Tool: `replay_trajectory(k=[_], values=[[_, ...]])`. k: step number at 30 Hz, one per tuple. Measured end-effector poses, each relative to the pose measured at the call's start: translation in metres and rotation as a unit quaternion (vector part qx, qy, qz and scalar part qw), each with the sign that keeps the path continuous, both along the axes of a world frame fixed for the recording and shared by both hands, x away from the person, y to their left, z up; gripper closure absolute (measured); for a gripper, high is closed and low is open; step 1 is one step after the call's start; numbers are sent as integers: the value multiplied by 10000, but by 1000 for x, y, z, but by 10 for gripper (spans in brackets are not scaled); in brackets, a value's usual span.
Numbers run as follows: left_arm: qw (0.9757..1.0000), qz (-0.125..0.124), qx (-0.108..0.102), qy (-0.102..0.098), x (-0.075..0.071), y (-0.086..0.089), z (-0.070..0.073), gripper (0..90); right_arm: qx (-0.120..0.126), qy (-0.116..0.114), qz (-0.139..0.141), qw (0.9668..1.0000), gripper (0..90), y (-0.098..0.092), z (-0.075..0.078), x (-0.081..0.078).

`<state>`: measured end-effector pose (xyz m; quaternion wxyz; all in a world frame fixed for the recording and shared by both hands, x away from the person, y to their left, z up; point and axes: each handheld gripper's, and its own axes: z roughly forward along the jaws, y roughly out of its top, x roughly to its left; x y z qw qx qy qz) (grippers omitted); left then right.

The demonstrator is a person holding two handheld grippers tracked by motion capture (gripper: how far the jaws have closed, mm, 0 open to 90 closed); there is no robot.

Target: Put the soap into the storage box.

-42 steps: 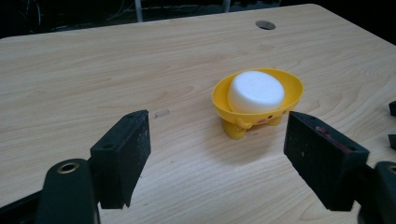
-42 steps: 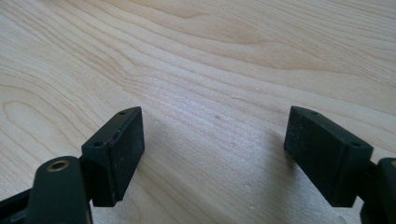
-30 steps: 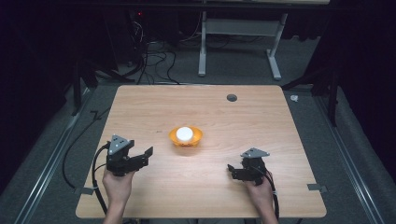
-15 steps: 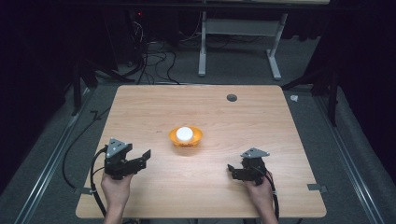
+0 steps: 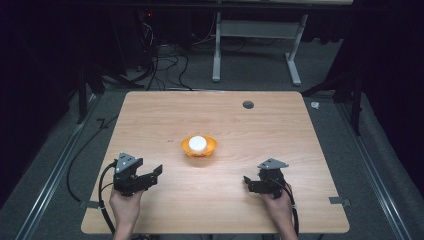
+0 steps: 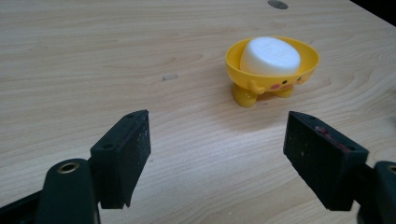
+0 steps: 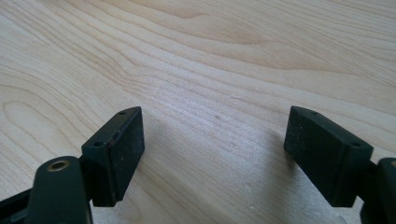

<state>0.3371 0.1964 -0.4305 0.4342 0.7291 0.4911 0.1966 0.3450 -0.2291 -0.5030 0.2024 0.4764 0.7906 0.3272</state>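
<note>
A small yellow footed bowl (image 5: 199,147) (image 6: 272,70) stands near the table's middle and holds a white round piece (image 5: 198,142) (image 6: 270,56). My left gripper (image 5: 150,176) (image 6: 217,156) hovers low at the front left, open and empty, its jaws pointing toward the bowl, which stands a short way ahead and to the right. My right gripper (image 5: 248,183) (image 7: 212,156) is at the front right, open too, with bare wood between its jaws.
The wooden table (image 5: 150,120) has a round cable hole (image 5: 248,104) near its far edge. Cables lie on the floor (image 5: 165,60) behind, beside a white desk frame (image 5: 255,35). Tape marks (image 5: 339,201) sit at the front corners.
My left gripper has drifted back toward the front edge and slightly left. The right gripper and the bowl have stayed put.
</note>
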Motion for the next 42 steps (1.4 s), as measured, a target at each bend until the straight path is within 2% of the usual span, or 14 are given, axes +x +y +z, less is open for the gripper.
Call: replay_trajectory(k=[10, 24, 42], values=[[9999, -41, 21, 104, -1, -3, -9, 237, -2, 0, 0, 10000, 212, 0, 0, 0], [9994, -110, -94, 315, 0, -8, -24, 236, -7, -1, 0, 10000, 211, 0, 0, 0], [9980, -292, 94, 554, 6, -26, -39, 235, -3, -1, 3, 10000, 211, 0, 0, 0]])
